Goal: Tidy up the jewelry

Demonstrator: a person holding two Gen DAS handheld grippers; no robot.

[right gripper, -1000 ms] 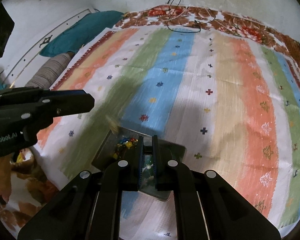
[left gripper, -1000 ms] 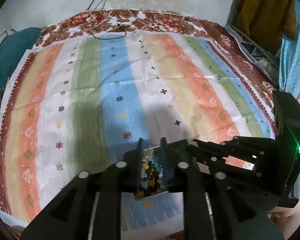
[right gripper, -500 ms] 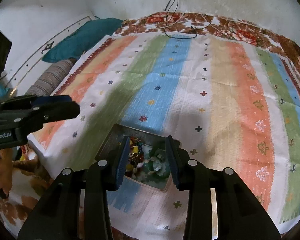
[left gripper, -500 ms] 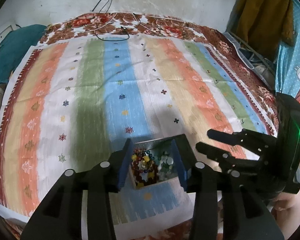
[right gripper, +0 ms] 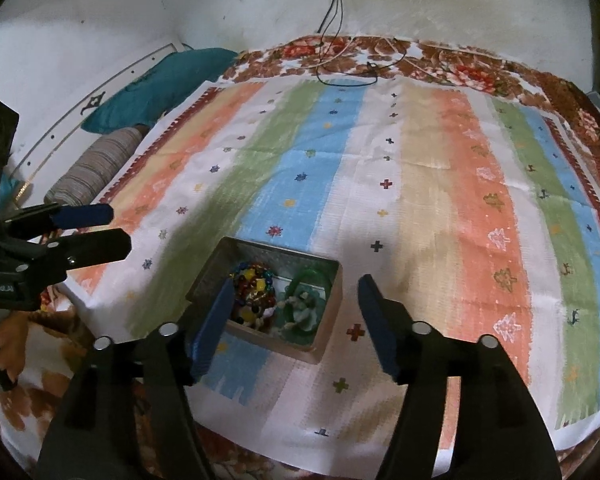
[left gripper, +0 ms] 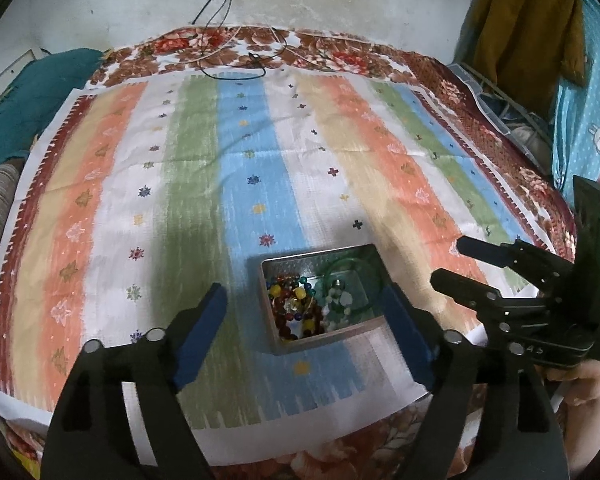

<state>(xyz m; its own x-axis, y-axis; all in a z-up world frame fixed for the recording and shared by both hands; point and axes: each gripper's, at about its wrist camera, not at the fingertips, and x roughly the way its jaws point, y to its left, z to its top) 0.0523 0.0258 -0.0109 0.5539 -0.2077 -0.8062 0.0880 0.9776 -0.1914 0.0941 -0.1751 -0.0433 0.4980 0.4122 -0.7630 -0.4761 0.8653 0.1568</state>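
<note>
An open metal tin (left gripper: 316,254) (right gripper: 260,246) lies on the striped cloth near its front edge. It holds multicoloured beads (left gripper: 288,308) (right gripper: 252,284) on one side and a green bangle (left gripper: 348,280) (right gripper: 308,292) with pale pieces on the other. My left gripper (left gripper: 303,291) hangs over the tin, its jaws opening wide, and the pads touch nothing. My right gripper (right gripper: 296,283) also hovers above the tin with its jaws opening and nothing gripped. Each wrist view shows the other gripper beside the tin: the right gripper (left gripper: 448,262) and the left gripper (right gripper: 118,227).
The striped cloth (left gripper: 260,152) covers a floral bedspread (left gripper: 340,56). Black cables (right gripper: 340,72) lie at the far edge by the wall. A teal pillow (right gripper: 160,84) and a striped bolster (right gripper: 96,168) lie at the left. A yellow garment (left gripper: 532,28) hangs at the right. A hand (left gripper: 580,384) holds the right gripper.
Both grippers went from nearly shut over the tin's contents to wide open, and both drew back from the tin. The tin has stayed on the cloth.
</note>
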